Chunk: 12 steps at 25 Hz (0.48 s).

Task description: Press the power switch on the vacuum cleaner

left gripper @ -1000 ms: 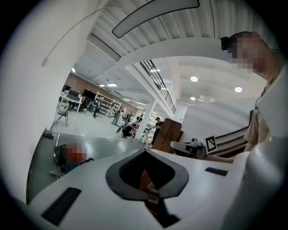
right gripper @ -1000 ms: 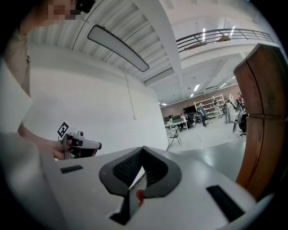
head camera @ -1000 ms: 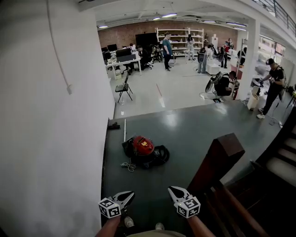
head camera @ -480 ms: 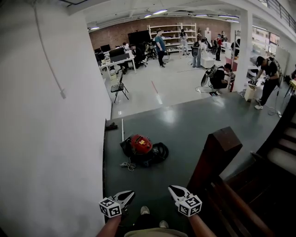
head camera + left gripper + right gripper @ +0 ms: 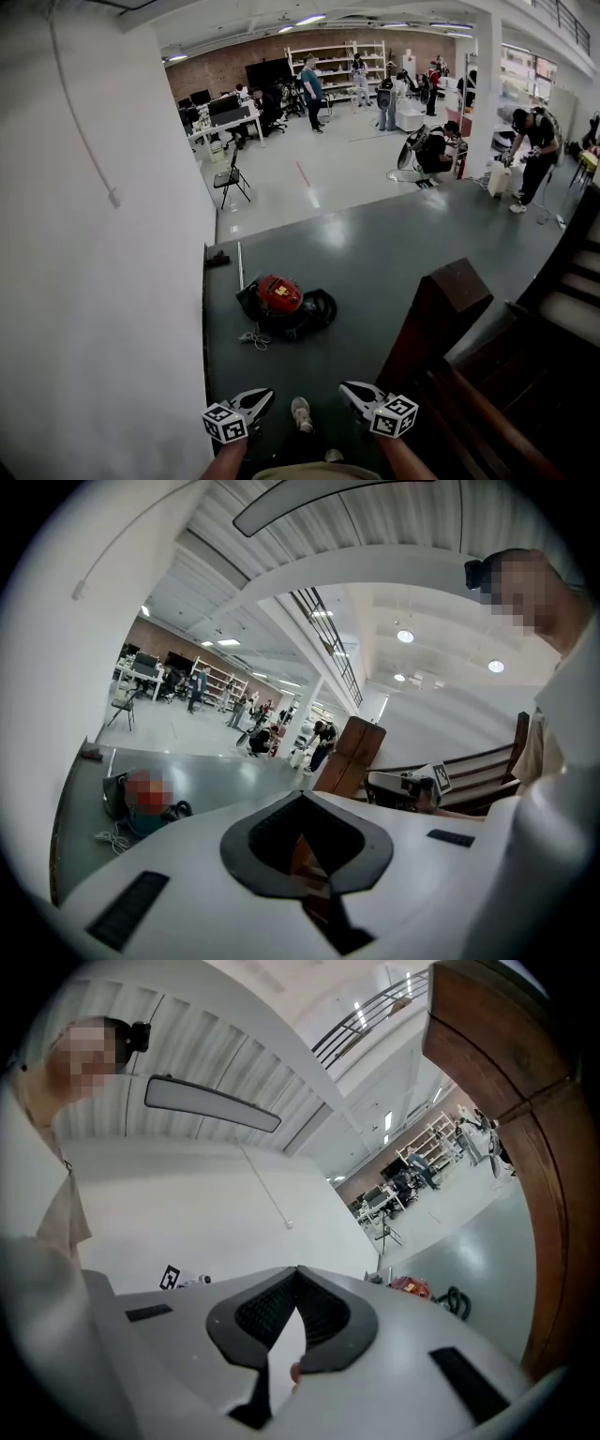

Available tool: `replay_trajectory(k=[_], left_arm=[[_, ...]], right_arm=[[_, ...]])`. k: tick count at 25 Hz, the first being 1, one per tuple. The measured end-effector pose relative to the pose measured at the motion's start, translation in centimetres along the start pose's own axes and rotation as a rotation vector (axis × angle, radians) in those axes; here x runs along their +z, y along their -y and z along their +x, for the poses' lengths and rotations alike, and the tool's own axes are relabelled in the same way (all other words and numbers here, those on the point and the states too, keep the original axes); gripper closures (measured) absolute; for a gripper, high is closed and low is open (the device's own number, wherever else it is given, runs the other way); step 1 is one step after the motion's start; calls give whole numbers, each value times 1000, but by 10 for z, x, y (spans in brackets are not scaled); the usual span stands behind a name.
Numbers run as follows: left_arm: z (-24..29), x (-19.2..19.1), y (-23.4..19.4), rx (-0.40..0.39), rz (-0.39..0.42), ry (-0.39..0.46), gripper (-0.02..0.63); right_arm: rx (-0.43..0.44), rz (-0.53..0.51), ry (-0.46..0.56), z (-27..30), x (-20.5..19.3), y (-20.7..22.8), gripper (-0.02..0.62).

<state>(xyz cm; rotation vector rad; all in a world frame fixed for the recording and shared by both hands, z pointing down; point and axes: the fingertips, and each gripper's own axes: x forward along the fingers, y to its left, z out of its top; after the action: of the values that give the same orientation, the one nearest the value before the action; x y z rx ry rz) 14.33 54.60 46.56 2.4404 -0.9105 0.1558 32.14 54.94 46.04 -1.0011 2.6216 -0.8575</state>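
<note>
On glossy floor [image 5: 394, 253]: domed red vacuum cleaner [image 5: 279, 293] | left gripper [image 5: 265, 397], right gripper [image 5: 347, 389]: ribbed fingers [image 5: 267, 1312] closed (empty)

- My head camera looks steeply down at the floor [image 5: 394, 253], with the vacuum cleaner [image 5: 279, 298] far off.
- Both gripper cameras look roughly level along their jaws, sharing, I think, that same vacuum cleaner.

Left gripper [image 5: 260, 397] and right gripper [image 5: 349, 391]: white moulded shells with black rectangular slots and dark grey ribbed pads of spade-shaped outline. Each carries a white cube [image 5: 224, 423] printed with black square markers. Person: light beige top [image 5: 309, 473], short-sleeved, and pale shoe [image 5: 301, 413].
</note>
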Motion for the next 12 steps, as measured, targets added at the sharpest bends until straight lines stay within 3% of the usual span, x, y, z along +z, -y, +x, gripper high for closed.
replay_trajectory(k=[6,12], left_arm=[[23,16,-41,-12,-16,-7,601],[57,56,-99,-36,-35,-1,601]], right_arm=[[-2,14,9,28,19,20,586],[-34,16,-14,81,44,53,586]])
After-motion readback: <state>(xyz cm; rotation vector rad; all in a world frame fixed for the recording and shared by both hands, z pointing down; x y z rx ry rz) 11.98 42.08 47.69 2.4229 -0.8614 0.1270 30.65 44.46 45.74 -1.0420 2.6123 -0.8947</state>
